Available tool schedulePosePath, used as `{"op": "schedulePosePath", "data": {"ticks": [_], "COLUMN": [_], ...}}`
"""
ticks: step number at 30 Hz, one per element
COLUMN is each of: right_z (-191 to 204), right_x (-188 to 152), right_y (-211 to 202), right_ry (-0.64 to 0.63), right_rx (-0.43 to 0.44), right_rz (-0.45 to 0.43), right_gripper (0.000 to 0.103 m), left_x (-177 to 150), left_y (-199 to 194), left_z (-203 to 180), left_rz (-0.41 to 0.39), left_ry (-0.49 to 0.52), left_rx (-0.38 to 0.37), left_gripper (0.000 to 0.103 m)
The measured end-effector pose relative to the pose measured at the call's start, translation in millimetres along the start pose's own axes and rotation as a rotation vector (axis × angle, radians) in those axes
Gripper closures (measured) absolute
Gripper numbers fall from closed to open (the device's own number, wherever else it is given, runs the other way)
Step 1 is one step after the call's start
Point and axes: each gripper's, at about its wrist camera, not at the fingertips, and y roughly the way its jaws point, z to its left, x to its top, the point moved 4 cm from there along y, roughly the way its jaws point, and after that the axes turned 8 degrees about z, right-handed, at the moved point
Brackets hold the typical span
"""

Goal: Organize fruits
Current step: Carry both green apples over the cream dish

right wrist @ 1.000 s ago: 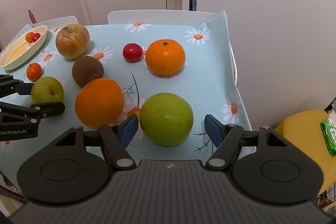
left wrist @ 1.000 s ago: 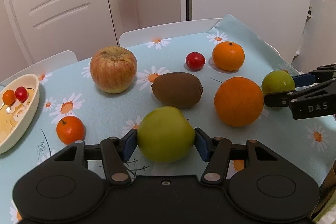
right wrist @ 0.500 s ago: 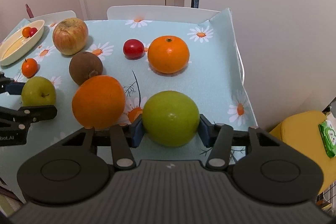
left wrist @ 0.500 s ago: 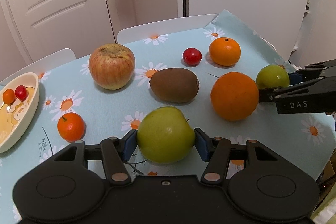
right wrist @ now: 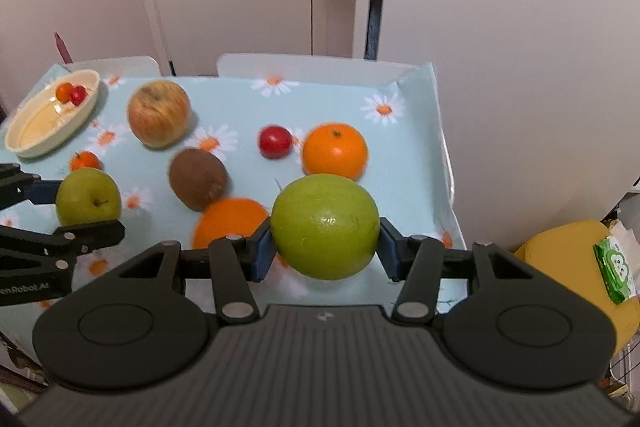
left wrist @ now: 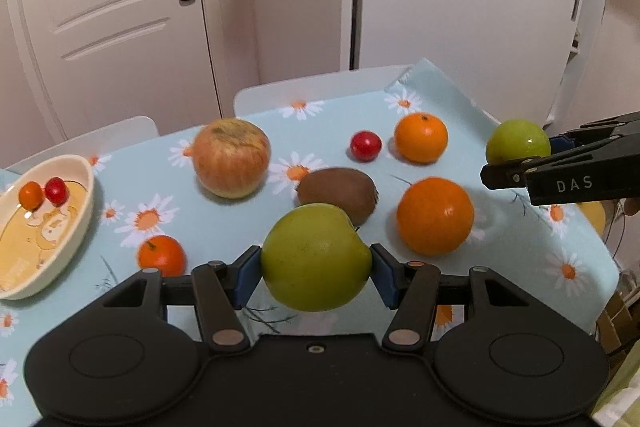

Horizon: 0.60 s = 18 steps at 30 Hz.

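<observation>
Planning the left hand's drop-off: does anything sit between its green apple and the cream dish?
Only the small orange lies on the cloth between the lifted green apple and the cream dish. The apple could probably pass over it.

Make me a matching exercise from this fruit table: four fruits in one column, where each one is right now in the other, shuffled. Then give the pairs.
Things
1. green apple
2. green round fruit
3. kiwi
4. two cherry tomatoes

Places
A. inside the cream oval dish
B. lying on the daisy tablecloth, no gripper on it
C. clamped in the right gripper
D. clamped in the left gripper

Pairs: 1-D, 2-C, 3-B, 4-A
</observation>
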Motion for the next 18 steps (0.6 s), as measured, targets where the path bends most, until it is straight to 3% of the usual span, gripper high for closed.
{"op": "schedulePosePath", "data": {"ticks": [9,18], "right_z": [54.4,136.1], "right_x": [32.6,72.5], "right_y": [-26.4,-37.3], "right_ry": [-0.027,-0.084], "right_rx": [0.047,0.156], "right_rz": [-0.02,-0.038], "right_gripper": [0.036,0.036], "left_x": [9.1,9.2], "left_y": [-39.1,-77.5], "left_z": [51.3,119.7], "left_rz": [-0.048,-0.077], "left_ry": [-0.07,-0.127], "left_rx": [0.037,0.121], "left_gripper": [0.041,0.041]}}
